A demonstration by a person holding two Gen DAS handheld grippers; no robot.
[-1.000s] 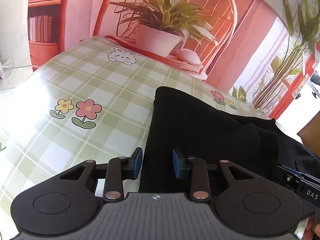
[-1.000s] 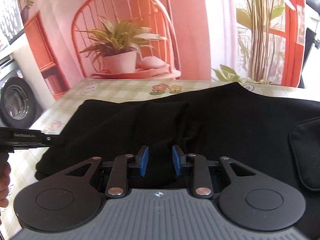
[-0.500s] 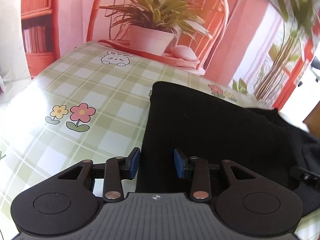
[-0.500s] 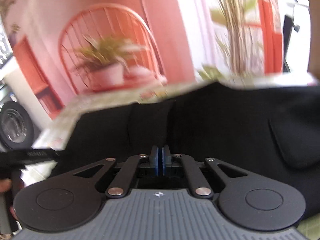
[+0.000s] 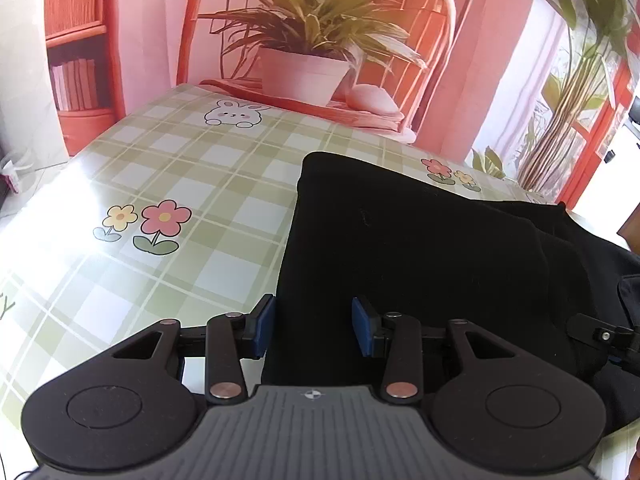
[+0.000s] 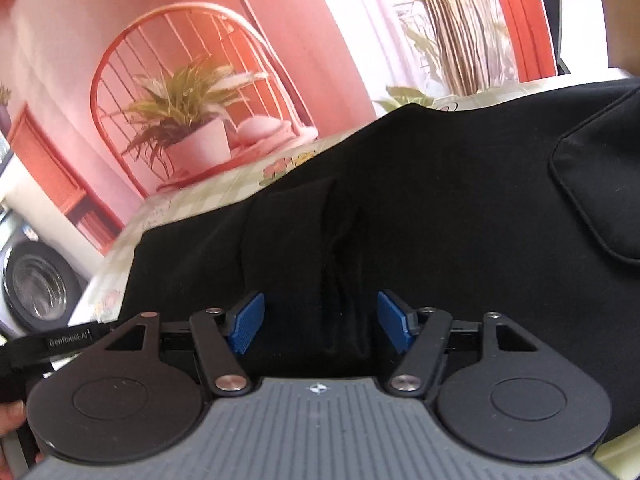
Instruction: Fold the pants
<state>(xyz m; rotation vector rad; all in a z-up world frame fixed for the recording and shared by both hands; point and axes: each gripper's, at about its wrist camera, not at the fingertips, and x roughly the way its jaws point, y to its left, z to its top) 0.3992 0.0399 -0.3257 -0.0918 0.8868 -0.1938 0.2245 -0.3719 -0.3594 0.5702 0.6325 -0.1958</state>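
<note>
Black pants laid on checked tablecloth, left gripper released and just widened over pants edge, right gripper released, just reopened, fabric ridge seen between pads at 12 o'clock, ungripped.

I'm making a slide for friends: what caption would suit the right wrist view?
Open right tool poised over folded black pants on a checked tablecloth, its jaws just opened.
</note>
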